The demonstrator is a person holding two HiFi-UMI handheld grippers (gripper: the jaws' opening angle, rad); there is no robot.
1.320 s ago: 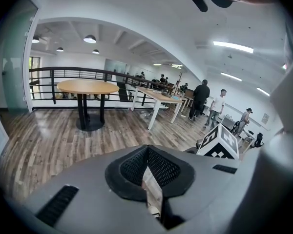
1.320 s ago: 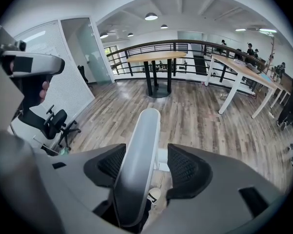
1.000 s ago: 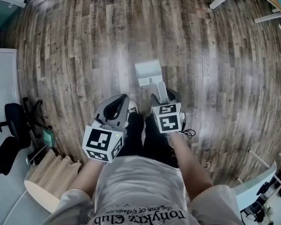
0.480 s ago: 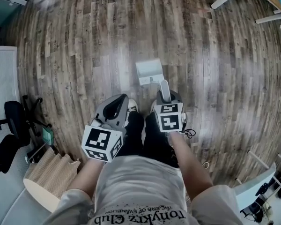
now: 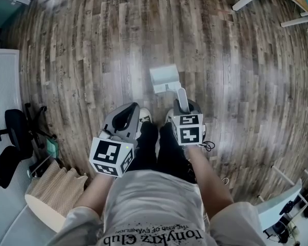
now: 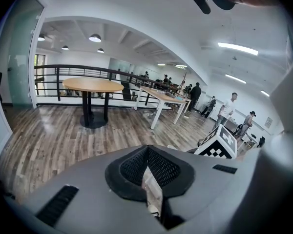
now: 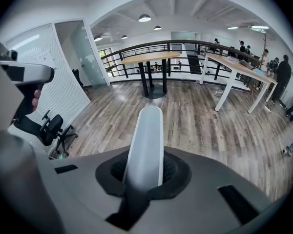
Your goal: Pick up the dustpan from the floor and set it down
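Down on the wood floor (image 5: 82,60), just past the person's shoes (image 5: 145,118), sits the white dustpan (image 5: 164,79). The right gripper (image 5: 184,105) has just been closing its jaws and pinches the dustpan's handle (image 7: 145,135). The left gripper (image 5: 127,118) has its jaws pressed together, holding nothing.

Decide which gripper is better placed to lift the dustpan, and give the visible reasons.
Right. The right gripper has just been closing its jaws on the handle of the dustpan and now clamps it; the left gripper sits aside, shut and empty.
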